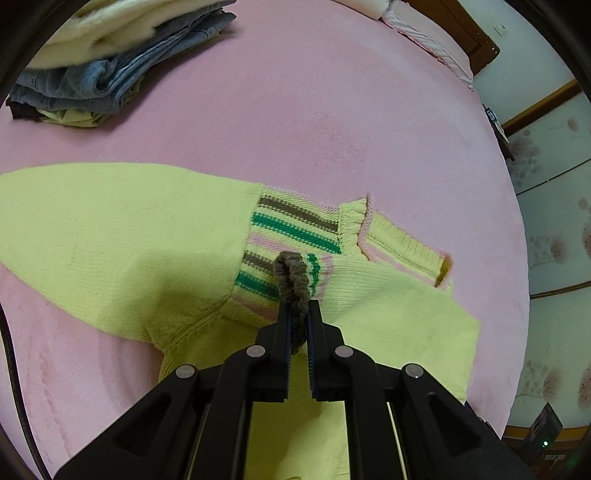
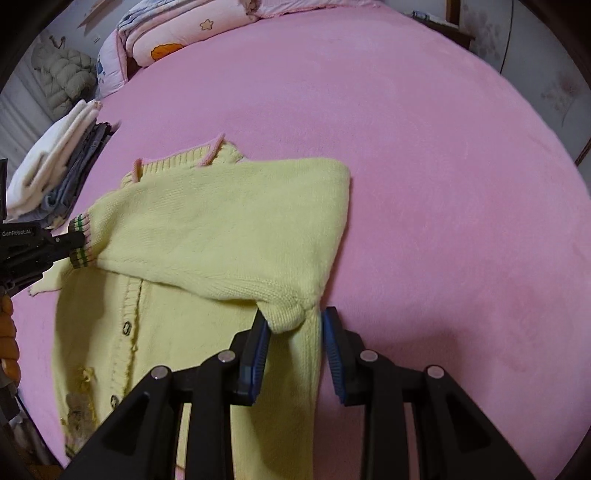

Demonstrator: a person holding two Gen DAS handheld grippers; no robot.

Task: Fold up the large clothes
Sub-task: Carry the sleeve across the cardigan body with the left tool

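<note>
With the left gripper [image 1: 298, 314] pinching the sleeve cuff [image 1: 293, 280] and the right gripper [image 2: 295, 328] spread around the shoulder fold, the yellow cardigan [image 2: 221, 229] on the pink bed [image 2: 424, 166] may bunch if the 1 clamped cuff slips.

Legible text, one item: "GenRobot.AI", small pale lettering on the black body of the left gripper [image 2: 75, 240], seen at the far left edge of the right wrist view; the first letters sit at the frame edge and are partly cut.

Printed motifs, no wording: a yellow star and an orange shape on the pink quilt [image 2: 177, 33] at the far left of the bed.

Left wrist view: no readable text, label, brand or number. A small dark device [image 1: 546, 432] at the near right shows a green light, its markings too small to tell.
</note>
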